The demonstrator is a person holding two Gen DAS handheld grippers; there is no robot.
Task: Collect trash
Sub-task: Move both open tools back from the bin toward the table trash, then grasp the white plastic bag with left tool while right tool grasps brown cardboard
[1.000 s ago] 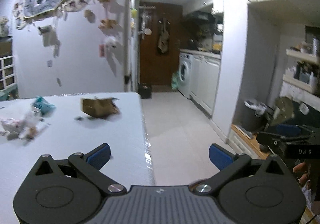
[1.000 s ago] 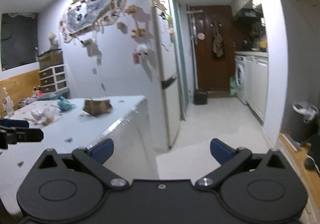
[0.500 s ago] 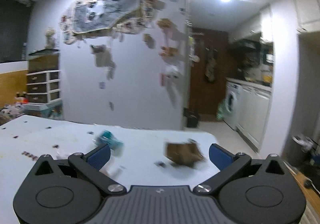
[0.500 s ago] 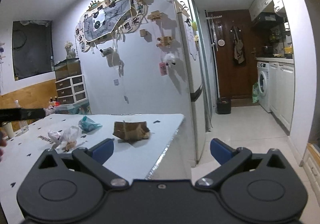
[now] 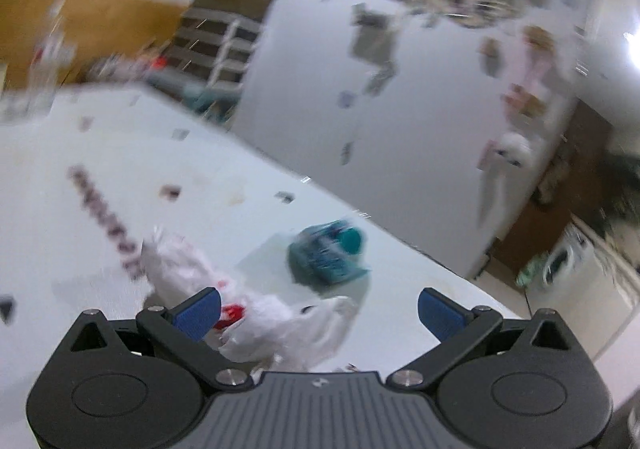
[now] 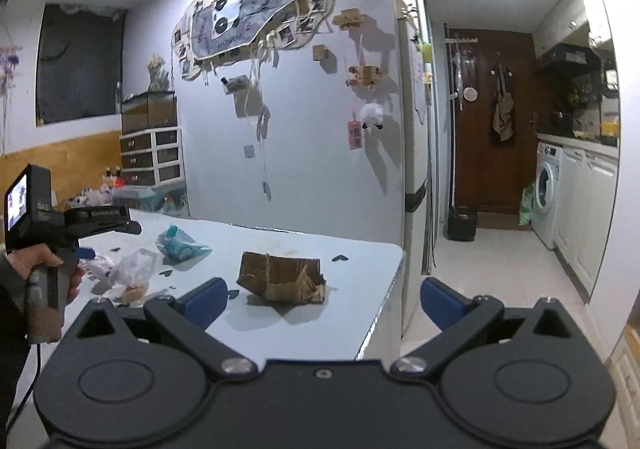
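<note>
A crumpled white plastic bag (image 5: 276, 317) with something red inside lies on the white table (image 5: 100, 217), right in front of my open left gripper (image 5: 318, 313). A teal wrapper (image 5: 326, 255) lies just beyond it. In the right wrist view the same clear bag (image 6: 132, 273) and teal wrapper (image 6: 180, 245) sit left of a torn brown cardboard box (image 6: 280, 277). My open right gripper (image 6: 320, 299) is empty, a little short of the box. The left gripper (image 6: 86, 251) appears there at the far left, over the bag.
The table edge (image 6: 384, 297) drops to a tiled floor on the right. A wall with pinned decorations (image 6: 248, 21) stands behind the table. A drawer unit (image 6: 150, 161), a washing machine (image 6: 546, 193) and a small dark bin (image 6: 462, 223) stand further off.
My left gripper has swung left and down over the table, close to the white bag. My right gripper has come nearer to the cardboard box. Both stay open.
</note>
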